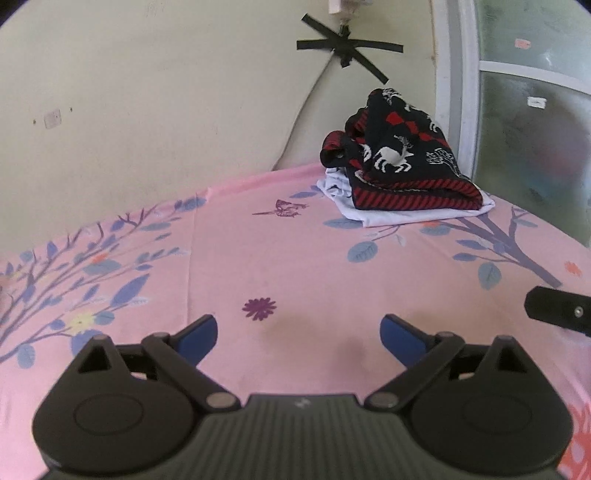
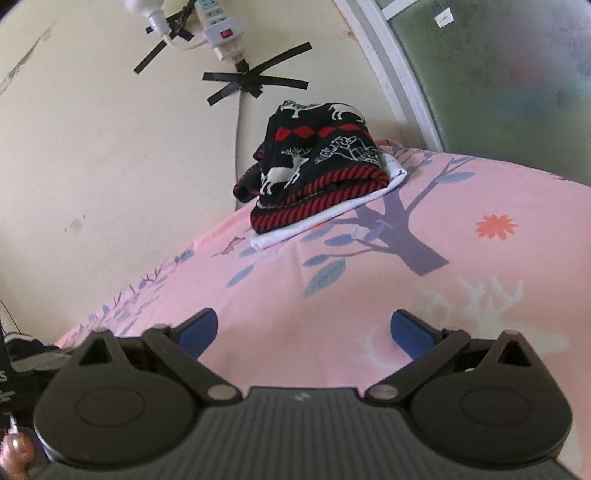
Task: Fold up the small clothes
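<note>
- Two grippers over a pink floral sheet (image 1: pixel 295 258), both empty.
- Left gripper (image 1: pixel 298 334): jaws spread wide, blue pads (image 1: pixel 197 334) well apart, nothing between them, only sheet below.
- Right gripper (image 2: pixel 304 330): jaws also spread wide, blue pads (image 2: pixel 413 332) well apart, nothing held.
- Tip of the right gripper shows at the right edge of the left wrist view.
- Sweater (image 1: pixel 399 155), dark with red stripes and white deer, folded, at the far side of the sheet near the wall (image 1: pixel 147 92).
- Sweater lies on top of a folded white garment (image 1: pixel 406 216), touching it; white edges stick out beneath.
- Stack is well apart from both grippers.
- Black tape (image 1: pixel 347 46) crossed on the wall above the stack; power strip (image 2: pixel 218 22) taped higher up.
- Frosted window (image 1: pixel 535 129) right of the stack.
</note>
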A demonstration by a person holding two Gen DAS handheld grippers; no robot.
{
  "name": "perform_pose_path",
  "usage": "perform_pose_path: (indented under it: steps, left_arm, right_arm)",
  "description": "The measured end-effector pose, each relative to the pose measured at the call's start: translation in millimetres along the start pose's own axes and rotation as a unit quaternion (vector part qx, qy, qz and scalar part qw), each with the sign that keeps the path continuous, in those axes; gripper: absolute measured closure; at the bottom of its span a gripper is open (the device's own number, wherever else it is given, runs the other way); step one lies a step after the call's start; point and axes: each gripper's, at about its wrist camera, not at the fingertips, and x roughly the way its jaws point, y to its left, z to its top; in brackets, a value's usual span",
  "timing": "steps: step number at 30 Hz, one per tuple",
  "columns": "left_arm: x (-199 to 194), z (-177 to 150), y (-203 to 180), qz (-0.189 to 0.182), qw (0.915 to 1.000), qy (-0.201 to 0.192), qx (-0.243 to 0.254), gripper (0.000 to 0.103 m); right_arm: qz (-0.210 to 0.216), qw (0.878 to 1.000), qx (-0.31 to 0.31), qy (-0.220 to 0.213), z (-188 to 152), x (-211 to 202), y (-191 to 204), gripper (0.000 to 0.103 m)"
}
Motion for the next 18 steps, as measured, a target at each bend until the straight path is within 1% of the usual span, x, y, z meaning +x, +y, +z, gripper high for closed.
perform_pose_path:
  steps: [4, 10, 18]
  left_arm:
    - [-7.6, -3.4, -2.5, 0.004, 0.9999, -0.013, 0.008, 0.004]
    - [-9.6, -4.5, -4.8, 0.007, 0.9997, -0.018, 0.012, 0.002]
    - [-11.9, -5.5, -7.3, 0.004, 0.9995, -0.025, 0.021, 0.0]
  right_arm:
    - [-0.006, 1.0, 0.001, -0.004, -3.3, -3.2, 0.3, 0.006]
    - [-0.014, 1.0, 0.01, -0.013, -3.6, -4.9, -2.5, 0.006]
    - [-0.025, 0.999, 0.036, -0.029, -2.8, -8.9, -10.4, 0.006]
